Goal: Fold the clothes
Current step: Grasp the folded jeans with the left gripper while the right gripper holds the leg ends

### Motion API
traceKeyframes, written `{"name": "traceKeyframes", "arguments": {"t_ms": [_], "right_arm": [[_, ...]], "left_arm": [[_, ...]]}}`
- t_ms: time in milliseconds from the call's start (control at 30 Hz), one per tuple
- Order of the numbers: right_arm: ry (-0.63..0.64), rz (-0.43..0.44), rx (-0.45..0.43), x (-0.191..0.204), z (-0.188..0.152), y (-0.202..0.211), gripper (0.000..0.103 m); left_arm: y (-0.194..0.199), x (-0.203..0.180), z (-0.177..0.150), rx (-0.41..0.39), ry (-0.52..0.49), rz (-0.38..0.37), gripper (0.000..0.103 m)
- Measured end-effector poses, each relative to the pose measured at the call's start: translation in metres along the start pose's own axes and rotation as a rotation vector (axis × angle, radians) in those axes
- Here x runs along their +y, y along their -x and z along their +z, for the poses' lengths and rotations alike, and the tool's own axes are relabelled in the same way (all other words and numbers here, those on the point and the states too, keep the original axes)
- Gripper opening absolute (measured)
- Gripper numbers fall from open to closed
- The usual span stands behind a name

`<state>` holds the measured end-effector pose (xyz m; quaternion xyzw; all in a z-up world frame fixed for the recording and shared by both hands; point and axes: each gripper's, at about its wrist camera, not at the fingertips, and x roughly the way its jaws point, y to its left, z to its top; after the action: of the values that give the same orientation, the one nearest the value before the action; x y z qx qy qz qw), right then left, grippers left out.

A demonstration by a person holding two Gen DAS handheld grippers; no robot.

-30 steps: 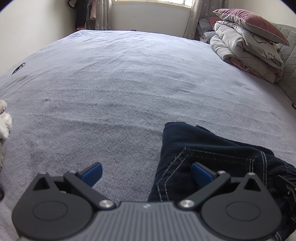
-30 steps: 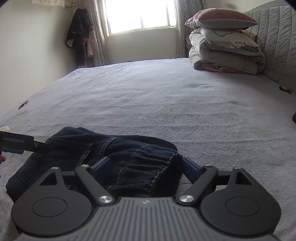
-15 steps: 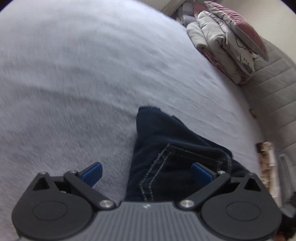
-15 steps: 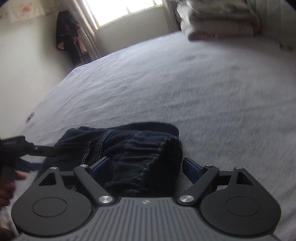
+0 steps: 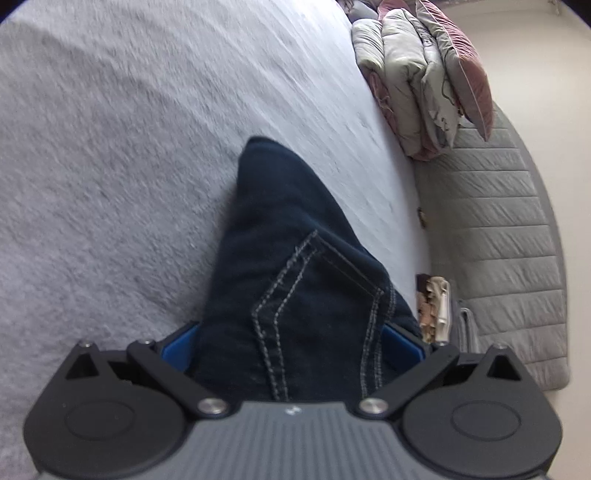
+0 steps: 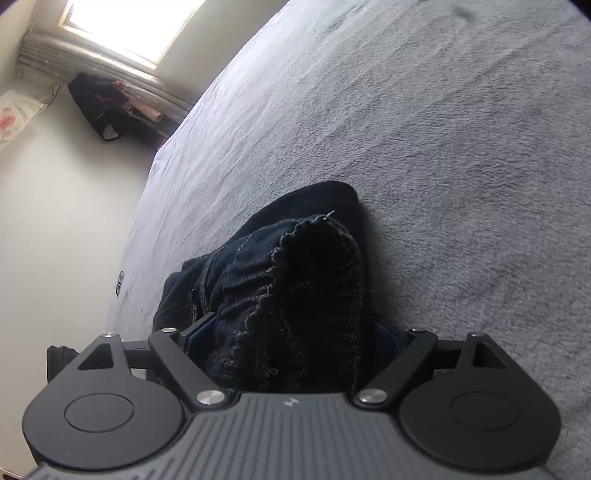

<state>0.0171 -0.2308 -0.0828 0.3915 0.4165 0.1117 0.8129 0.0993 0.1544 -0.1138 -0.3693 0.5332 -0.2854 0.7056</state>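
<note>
both sets of jaws have denim between them. on my left gripper (image 5: 291, 345) the blue pads (image 5: 176, 347) sit wide apart and the dark jeans (image 5: 288, 266) fill the whole gap, with one pad showing at each side of the cloth. it looks like they're pressed on the bundle, though i can't swear how hard they bite. the part i see here has pale double stitching and a pocket corner, and the fabric runs forward from the jaws to a rounded end lying on the grey bedspread (image 5: 110, 166).

same story on my right gripper (image 6: 291, 339): jaws wide, the jeans (image 6: 295, 280) stuffed between them, with a frayed stitched edge bunched up on top. the pads on this side are mostly hidden by cloth, only dark blue slivers show. the bundle sticks out ahead of the fingers and touches the bedspread (image 6: 443, 147).

further out on the left view there's a stack of folded bedding (image 5: 406, 85) with a pink pillow (image 5: 465, 62) on it, up against a quilted grey headboard (image 5: 498, 240). a small pile of something pale (image 5: 436, 306) sits near the headboard, can't tell what. the right view is tilted; off the bed edge i get a bright window (image 6: 129, 29) and dark clothes hanging (image 6: 99, 107) by the wall. both views are a bit blurred.
</note>
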Motion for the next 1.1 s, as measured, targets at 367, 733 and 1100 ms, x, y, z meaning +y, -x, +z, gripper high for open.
{"name": "traceKeyframes", "arguments": {"t_ms": [367,733,1100], "right_arm": [[0.027,-0.011,-0.014,0.006,-0.002,0.001,0.072],[0.083,0.005,-0.045,0.017,0.006,0.02,0.054],[0.024,-0.017,0.001,0.003,0.016,0.014,0.065]], "left_arm": [[0.004,-0.009,-0.006,-0.033,-0.022,0.015,0.086],[0.014,-0.027,-0.013,-0.097,-0.062,0.038,0.041],[-0.009,-0.033,-0.009,-0.041,-0.138,0.115,0.061]]}}
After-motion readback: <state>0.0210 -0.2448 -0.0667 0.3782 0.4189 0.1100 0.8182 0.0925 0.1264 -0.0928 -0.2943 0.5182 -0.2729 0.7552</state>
